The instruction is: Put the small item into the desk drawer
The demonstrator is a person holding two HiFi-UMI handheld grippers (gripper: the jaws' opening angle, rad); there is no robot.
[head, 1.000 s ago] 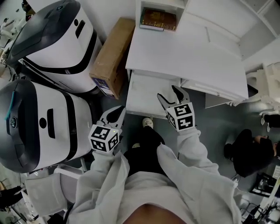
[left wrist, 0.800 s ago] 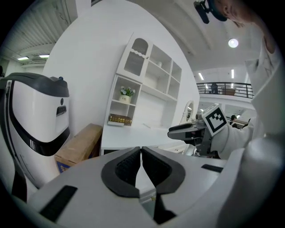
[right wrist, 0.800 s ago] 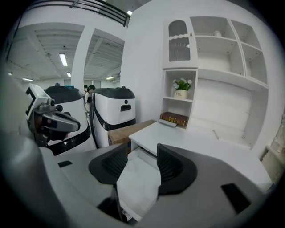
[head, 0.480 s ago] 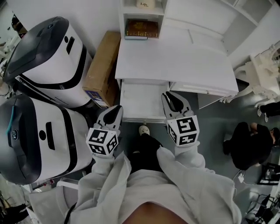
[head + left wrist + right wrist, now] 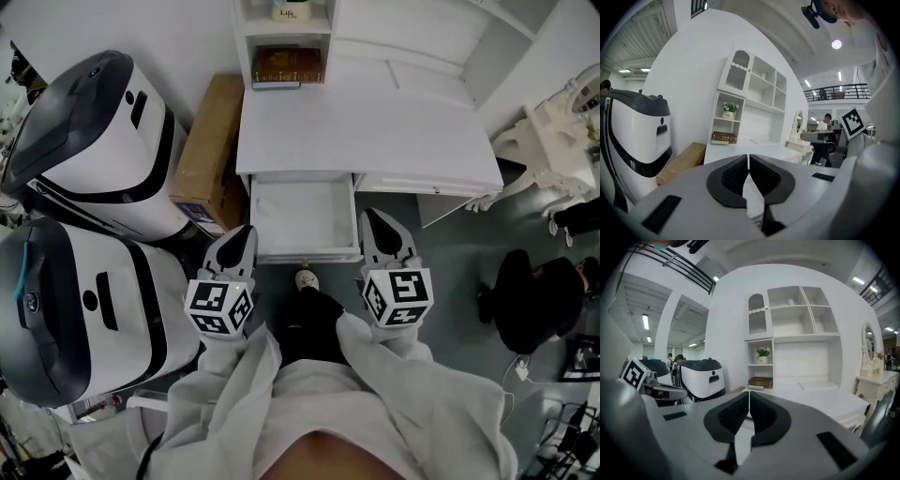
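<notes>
Showing only washed-out white inside, the open drawer [image 5: 302, 220] gives no small item that can be made out. The left gripper [image 5: 748, 158] has its jaws closed on nothing. The right gripper [image 5: 749, 397] has just closed its jaws, also empty. Both hover at the drawer's near edge. Beyond lies the white counter [image 5: 375, 131], with a cardboard box [image 5: 206, 150] to its left on the grey floor [image 5: 450, 244].

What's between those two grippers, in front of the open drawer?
In the head view, the person's light shoe and dark trouser leg stand on the grey floor between the left gripper and right gripper, just before the drawer.
</notes>
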